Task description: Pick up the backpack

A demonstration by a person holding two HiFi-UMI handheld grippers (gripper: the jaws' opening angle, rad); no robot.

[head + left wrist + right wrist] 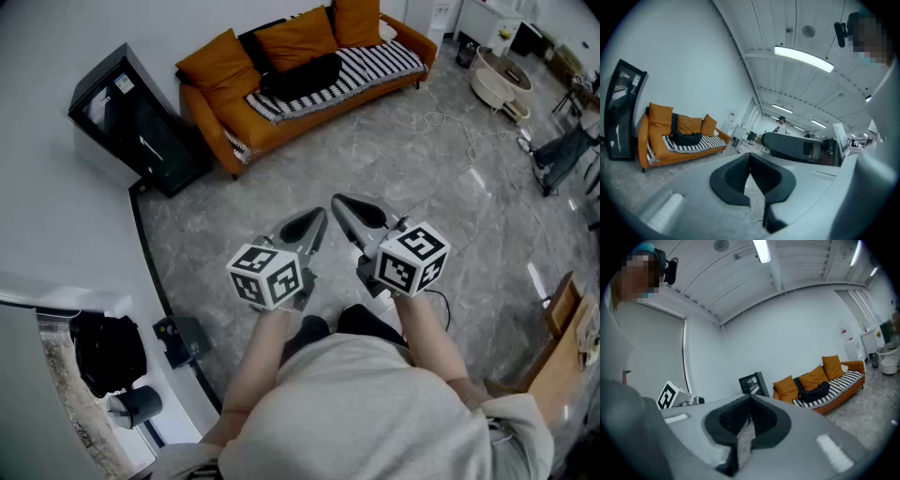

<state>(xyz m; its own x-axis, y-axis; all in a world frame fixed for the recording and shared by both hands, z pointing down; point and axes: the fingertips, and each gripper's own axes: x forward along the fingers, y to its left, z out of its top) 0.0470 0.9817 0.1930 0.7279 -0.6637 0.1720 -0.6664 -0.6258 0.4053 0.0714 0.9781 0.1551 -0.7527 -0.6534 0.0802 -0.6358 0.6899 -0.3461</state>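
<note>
the soft black fabric backpack (302, 77) lies slumped on a black-and-white striped blanket (384, 61) covering the orange cushioned sofa (202, 108), against a plain white wall (56, 37). grey marbled floor (403, 178) stretches to the left tool (321, 215) and right tool (337, 201), both closed on nothing, well apart from it.

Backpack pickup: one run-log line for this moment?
step: approach, no grasp yet | backpack: lying on sofa, untouched | left hand-held gripper: shut, empty | right hand-held gripper: shut, empty | both well short of sofa

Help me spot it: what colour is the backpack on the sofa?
The backpack is black; head view shows it best.
</note>
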